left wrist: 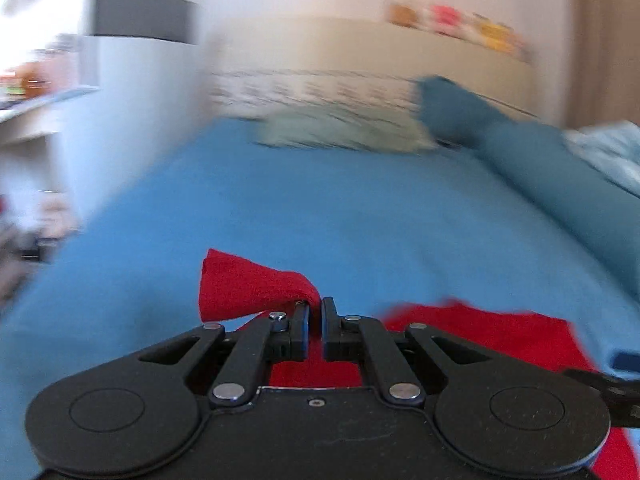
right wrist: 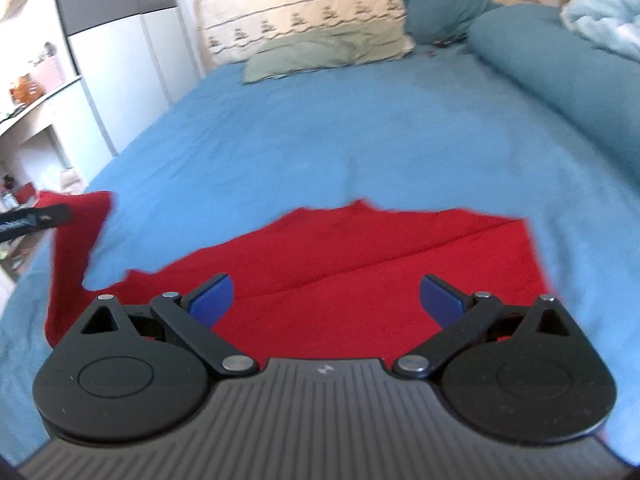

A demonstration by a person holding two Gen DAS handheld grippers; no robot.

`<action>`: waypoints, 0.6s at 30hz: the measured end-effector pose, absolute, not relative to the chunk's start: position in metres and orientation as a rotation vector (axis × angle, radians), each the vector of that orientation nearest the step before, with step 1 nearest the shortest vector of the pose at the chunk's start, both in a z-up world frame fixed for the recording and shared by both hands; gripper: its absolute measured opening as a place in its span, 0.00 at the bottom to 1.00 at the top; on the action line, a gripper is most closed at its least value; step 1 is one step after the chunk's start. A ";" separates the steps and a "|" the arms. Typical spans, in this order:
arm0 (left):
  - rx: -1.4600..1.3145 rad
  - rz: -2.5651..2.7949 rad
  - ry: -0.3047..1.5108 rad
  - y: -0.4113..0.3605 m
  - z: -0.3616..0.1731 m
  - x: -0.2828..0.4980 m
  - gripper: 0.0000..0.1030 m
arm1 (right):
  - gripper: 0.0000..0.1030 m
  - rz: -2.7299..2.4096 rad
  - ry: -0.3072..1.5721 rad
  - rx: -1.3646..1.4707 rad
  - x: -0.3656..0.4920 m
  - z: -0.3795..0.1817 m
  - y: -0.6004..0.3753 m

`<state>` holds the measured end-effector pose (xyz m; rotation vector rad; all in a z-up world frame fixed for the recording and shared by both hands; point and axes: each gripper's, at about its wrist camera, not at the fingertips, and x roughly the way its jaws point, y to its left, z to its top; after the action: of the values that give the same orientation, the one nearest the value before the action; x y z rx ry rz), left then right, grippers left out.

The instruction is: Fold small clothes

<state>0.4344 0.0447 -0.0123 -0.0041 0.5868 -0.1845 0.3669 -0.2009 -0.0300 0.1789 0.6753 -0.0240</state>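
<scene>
A red garment (right wrist: 360, 276) lies on the blue bedsheet (right wrist: 320, 128), partly folded with a diagonal crease. My left gripper (left wrist: 316, 312) is shut on a bunched part of the red garment (left wrist: 248, 288) and holds it lifted above the sheet. In the right wrist view that lifted red part (right wrist: 76, 232) hangs at the far left, with the left gripper's finger (right wrist: 36, 220) on it. My right gripper (right wrist: 326, 296) is open and empty, just above the garment's near part. The right gripper's tip (left wrist: 600, 384) shows at the right edge of the left wrist view.
A green pillow (right wrist: 320, 52) and a cream embroidered pillow (right wrist: 300, 12) lie at the bed's head. A rolled teal duvet (right wrist: 560, 68) runs along the right side. A white wardrobe (right wrist: 120, 48) and shelves (right wrist: 32, 100) stand left of the bed.
</scene>
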 end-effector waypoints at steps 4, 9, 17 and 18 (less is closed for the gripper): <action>0.023 -0.320 0.700 -0.054 -0.070 0.434 0.05 | 1.00 -0.080 0.699 0.166 0.363 -0.042 -0.256; 0.064 -0.348 0.845 -0.111 -0.137 0.429 0.06 | 1.00 -0.100 0.774 0.163 0.361 -0.068 -0.301; 0.126 -0.320 0.819 -0.068 -0.120 0.406 0.76 | 1.00 0.002 0.773 0.143 0.371 -0.074 -0.289; 0.138 -0.299 0.819 -0.056 -0.114 0.401 0.76 | 1.00 0.021 0.771 0.139 0.374 -0.073 -0.280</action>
<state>0.4007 -0.0564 -0.1143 0.1381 0.8191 -0.2993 0.3745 -0.2801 -0.0733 0.1392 0.7712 0.0212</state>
